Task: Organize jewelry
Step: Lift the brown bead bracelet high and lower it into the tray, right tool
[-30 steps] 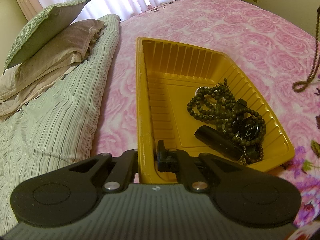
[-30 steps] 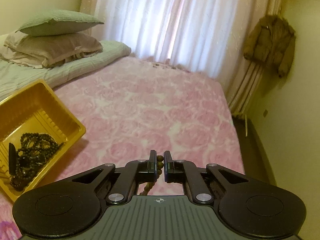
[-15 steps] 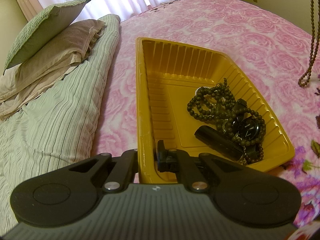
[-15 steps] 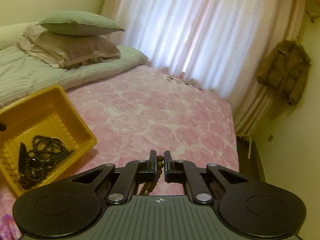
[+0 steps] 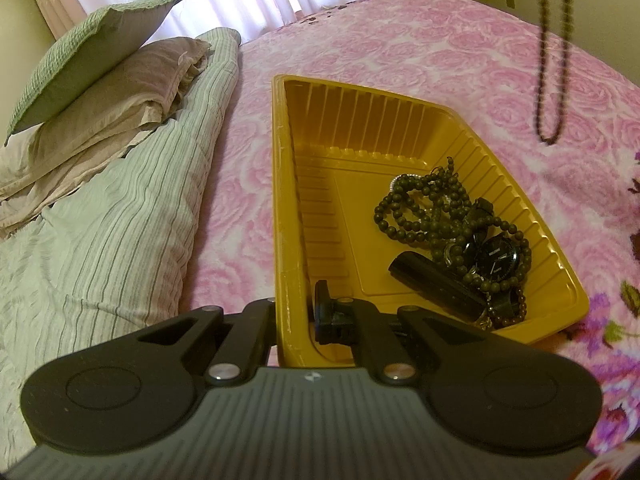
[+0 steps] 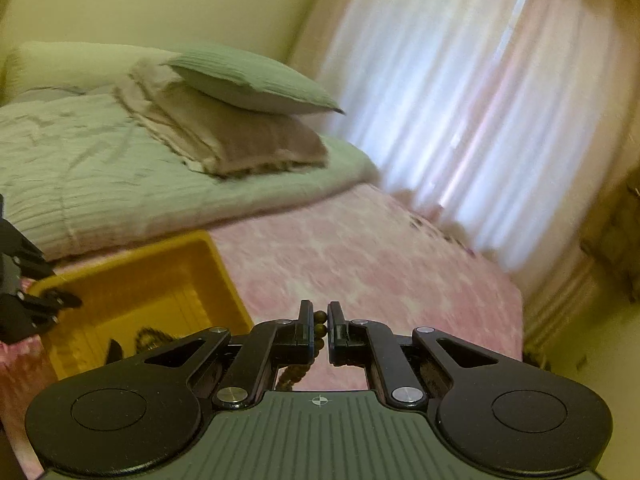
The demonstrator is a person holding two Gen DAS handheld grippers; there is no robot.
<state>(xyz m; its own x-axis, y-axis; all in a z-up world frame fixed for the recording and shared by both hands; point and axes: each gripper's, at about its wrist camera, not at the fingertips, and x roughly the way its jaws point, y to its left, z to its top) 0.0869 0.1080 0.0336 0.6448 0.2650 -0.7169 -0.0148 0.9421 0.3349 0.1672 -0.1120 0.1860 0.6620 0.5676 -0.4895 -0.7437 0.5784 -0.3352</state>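
A yellow plastic tray (image 5: pixel 400 120) rests on the pink bed cover. My left gripper (image 5: pixel 294 312) is shut on the tray's near left wall, one finger outside and one inside. Inside lie dark bead strands (image 5: pixel 424 208), a black watch (image 5: pixel 498 258) and a black tube (image 5: pixel 432 284). My right gripper (image 6: pixel 319 320) is shut on a brown bead necklace (image 6: pixel 319 326), whose beads show between the pads. In the left wrist view that necklace (image 5: pixel 554 60) hangs in a long loop above the bed, right of the tray. The tray (image 6: pixel 132 280) sits low left in the right wrist view.
A striped green duvet (image 5: pixel 100 216) and stacked pillows (image 5: pixel 96 60) lie left of the tray. The pink rose-patterned bed cover (image 5: pixel 400 40) stretches beyond it toward bright curtains (image 6: pixel 460 100). A brown jacket (image 6: pixel 616 232) hangs at the far right wall.
The right gripper rose and swung left toward the tray, lifting the brown necklace off the bed so it now dangles free. The left gripper stayed clamped on the tray wall.
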